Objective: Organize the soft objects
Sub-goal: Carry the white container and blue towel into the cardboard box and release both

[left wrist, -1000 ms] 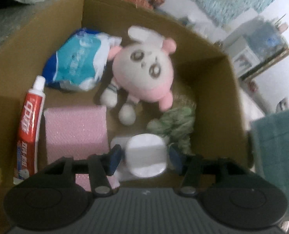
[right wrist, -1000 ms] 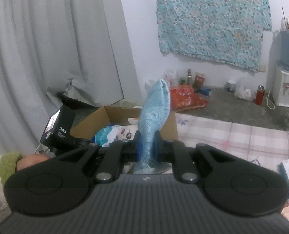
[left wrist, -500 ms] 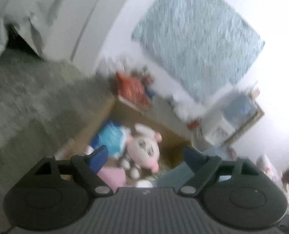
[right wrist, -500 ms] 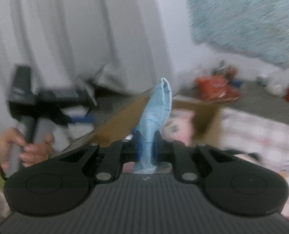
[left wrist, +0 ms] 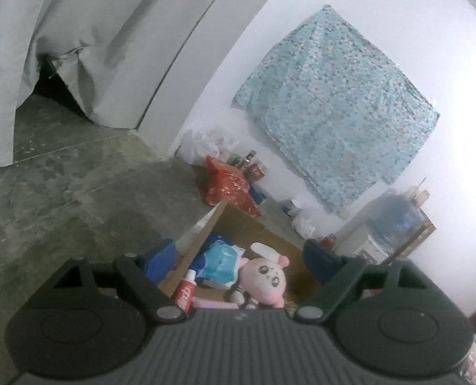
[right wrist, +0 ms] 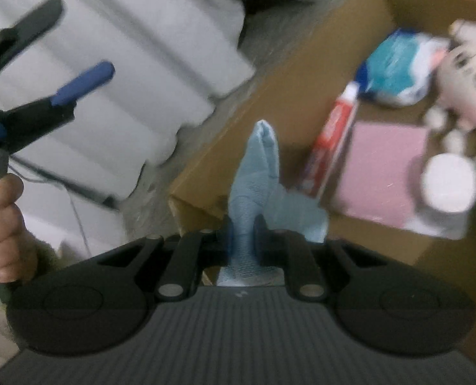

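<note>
- While the right gripper (right wrist: 242, 227) is clenching a light blue cloth (right wrist: 257, 173) between its pads, the cloth is sticking up past the fingertips and hanging just over the near left corner of the cardboard box (right wrist: 279, 96).
- Part of the cloth is folding off to the right of the jaws, over the box's near wall.
- Inside the box, a red toothpaste tube (right wrist: 332, 138) is lying along the left wall, touching a pink sponge-like pad (right wrist: 379, 166) beside it.
- A white roll (right wrist: 448, 186) is sitting at the pad's right edge, with something green just beyond it, too blurred to name.
- A blue and white soft packet (right wrist: 395, 67) is lying toward the far side, and a pink plush toy (right wrist: 469, 73) is lying right beside it.
- The left gripper (left wrist: 239, 256) is standing released, its blue pads wide apart with nothing between them, looking down at the box (left wrist: 206, 227) from outside its left wall.
- In the right wrist view, that left gripper (right wrist: 61, 61) is showing at the far left, held by a hand (right wrist: 4, 227) on its handle, well apart from the cloth.
- A patterned blue fabric (left wrist: 334, 109) is hanging on the white wall behind the box.
</note>
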### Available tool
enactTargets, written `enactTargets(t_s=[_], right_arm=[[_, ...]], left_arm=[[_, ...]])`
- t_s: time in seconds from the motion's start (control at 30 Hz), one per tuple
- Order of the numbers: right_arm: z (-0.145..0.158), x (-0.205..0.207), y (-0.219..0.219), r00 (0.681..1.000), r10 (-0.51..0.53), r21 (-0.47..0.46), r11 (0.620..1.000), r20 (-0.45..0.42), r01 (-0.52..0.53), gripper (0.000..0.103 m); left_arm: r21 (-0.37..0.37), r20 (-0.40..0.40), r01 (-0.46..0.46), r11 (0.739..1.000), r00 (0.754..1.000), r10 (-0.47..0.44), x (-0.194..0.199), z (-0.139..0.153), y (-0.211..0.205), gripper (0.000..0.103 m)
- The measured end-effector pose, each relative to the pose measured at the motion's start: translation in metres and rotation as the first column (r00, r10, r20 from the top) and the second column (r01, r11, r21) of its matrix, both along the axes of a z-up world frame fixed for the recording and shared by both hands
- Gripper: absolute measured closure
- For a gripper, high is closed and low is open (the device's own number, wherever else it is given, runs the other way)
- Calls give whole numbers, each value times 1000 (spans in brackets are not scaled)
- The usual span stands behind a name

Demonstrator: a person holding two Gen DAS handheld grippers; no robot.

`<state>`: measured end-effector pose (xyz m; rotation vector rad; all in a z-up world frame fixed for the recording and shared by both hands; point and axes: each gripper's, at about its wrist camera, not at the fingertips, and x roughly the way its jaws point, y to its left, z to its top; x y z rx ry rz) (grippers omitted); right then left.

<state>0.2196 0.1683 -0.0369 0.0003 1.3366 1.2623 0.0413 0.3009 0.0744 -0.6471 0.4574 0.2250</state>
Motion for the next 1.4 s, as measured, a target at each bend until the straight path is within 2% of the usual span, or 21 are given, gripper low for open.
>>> enactTargets(t_s=[0.1,0.27,0.33,0.43,0.47,0.5,0.57,0.67,0.73,0.8,0.9,0.97,1.03,1.1,1.17,1.2,1.3,1.4], right_arm=[[-30,11,26,997,38,-117,992,-74,-47,88],[-76,20,42,992,57,-252,964,-112,-84,77],[-84,20,48,991,75,-248,963,-114,-102,79],[-80,19,50,991,82,-248,963,-103,-105,72],[-76,17,50,993,83,-248,964,-79,-100,59],[-70,15,48,996,79,-250,964,-46,-88,41],[-54,12,41,998,64,-212,975,9,-60,31],[-31,12,30,999,17,-143,990,45,-11,31],[-17,11,23,998,-8,-89,996,57,13,36],[-12,11,21,1000,-18,-50,999,19,19,53],[-26,10,24,997,-7,-63,998,-79,2,55],[-54,2,34,989,5,-137,990,-148,-25,55],[-76,-3,36,983,-8,-193,981,-181,-27,55],[-69,-3,28,983,-43,-153,988,-177,16,54],[-41,-7,7,989,-87,-55,995,-116,81,51],[-26,-12,-6,991,-107,-1,994,-78,107,45],[10,-35,-57,984,-176,131,976,-8,175,29],[38,-62,-122,962,-267,210,945,60,249,22]], left_arm=[[-23,-10,9,1000,1000,-9,4,-9,5,16],[-17,-10,14,1000,1000,-14,5,-14,5,16],[-16,-11,14,1000,1000,-14,8,-15,6,16],[-25,-12,19,1000,1000,-19,8,-18,7,16],[-25,-14,19,1000,1000,-19,8,-18,6,16],[-25,-13,19,1000,1000,-19,8,-19,7,16],[-25,-12,17,1000,1000,-18,8,-19,6,16],[-17,-12,9,1000,1000,-10,8,-19,7,15],[-18,-10,9,1000,1000,-9,9,-19,7,15],[-18,-15,9,1000,1000,-9,10,-20,7,15],[-17,-28,2,1000,1000,-3,10,-19,6,15],[-23,-37,3,1000,999,-4,10,-19,4,14],[-23,-42,6,1000,999,-7,10,-20,1,11],[-5,-50,10,1000,999,-10,8,-20,-3,10],[20,-59,20,1000,998,-19,8,-18,-10,8],[26,-64,28,999,998,-26,8,-17,-14,8],[38,-69,69,997,995,-66,10,-14,-30,7],[55,-72,120,991,991,-116,12,-12,-54,5]])
